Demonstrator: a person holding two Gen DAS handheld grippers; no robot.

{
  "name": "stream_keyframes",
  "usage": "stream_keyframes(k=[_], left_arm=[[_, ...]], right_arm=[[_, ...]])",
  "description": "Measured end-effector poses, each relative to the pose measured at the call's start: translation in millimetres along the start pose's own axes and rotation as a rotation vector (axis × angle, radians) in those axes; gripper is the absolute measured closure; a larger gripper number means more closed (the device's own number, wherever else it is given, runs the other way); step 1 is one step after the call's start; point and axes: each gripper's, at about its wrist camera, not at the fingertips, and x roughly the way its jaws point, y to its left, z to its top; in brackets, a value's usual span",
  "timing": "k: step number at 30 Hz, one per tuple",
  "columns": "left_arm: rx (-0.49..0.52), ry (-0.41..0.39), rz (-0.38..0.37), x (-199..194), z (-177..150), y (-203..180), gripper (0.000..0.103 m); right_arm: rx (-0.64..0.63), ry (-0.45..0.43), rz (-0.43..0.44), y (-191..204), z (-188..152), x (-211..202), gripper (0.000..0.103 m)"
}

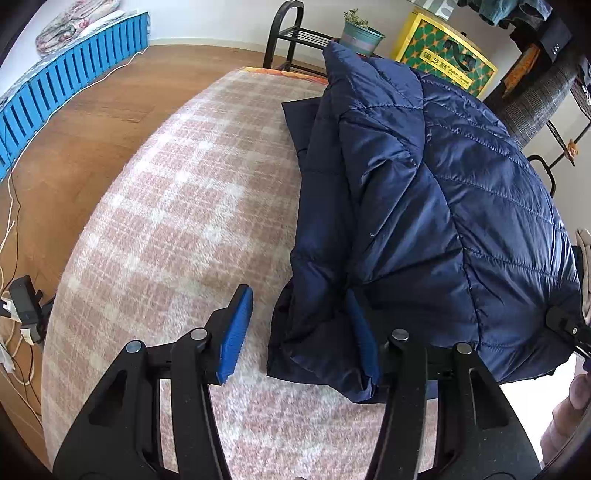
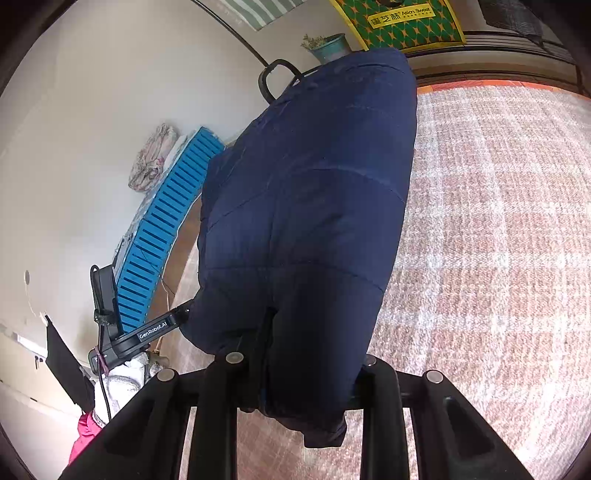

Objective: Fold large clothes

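Note:
A navy quilted jacket [image 1: 443, 184] lies folded on the right part of a pink plaid-covered surface [image 1: 166, 221]. My left gripper [image 1: 300, 338] straddles its near left corner. The right blue pad [image 1: 364, 343] is tucked against the fabric, while the left pad [image 1: 236, 332] stands clear of it, so the jaws are open. In the right wrist view the jacket [image 2: 306, 203] rises in a bulky dark fold. My right gripper [image 2: 299, 373] is shut on its bunched edge, with the pads hidden by cloth. The left gripper's body [image 2: 147, 332] shows beside the fold.
The plaid cover [image 2: 498, 240] stretches wide to the right of the jacket. Beyond the surface are a wooden floor, blue slatted crates [image 1: 74, 74], a black rack [image 1: 295, 37], a potted plant [image 1: 360, 35] and a yellow-green box [image 1: 447, 48]. Cables and an adapter [image 1: 22, 306] lie on the floor.

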Motion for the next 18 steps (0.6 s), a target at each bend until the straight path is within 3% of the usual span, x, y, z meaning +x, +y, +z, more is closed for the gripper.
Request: stream_keyframes(k=[5, 11, 18], left_arm=[[0.075, 0.022, -0.054, -25, -43, -24, 0.052], [0.187, 0.051, -0.135, -57, -110, -62, 0.052], [0.277, 0.058, -0.146, -79, -150, -99, 0.052]], right_arm=[[-0.035, 0.044, -0.037, 0, -26, -46, 0.08], [-0.024, 0.076, -0.074, -26, -80, -107, 0.08], [-0.014, 0.07, -0.148, -47, -130, -151, 0.08]])
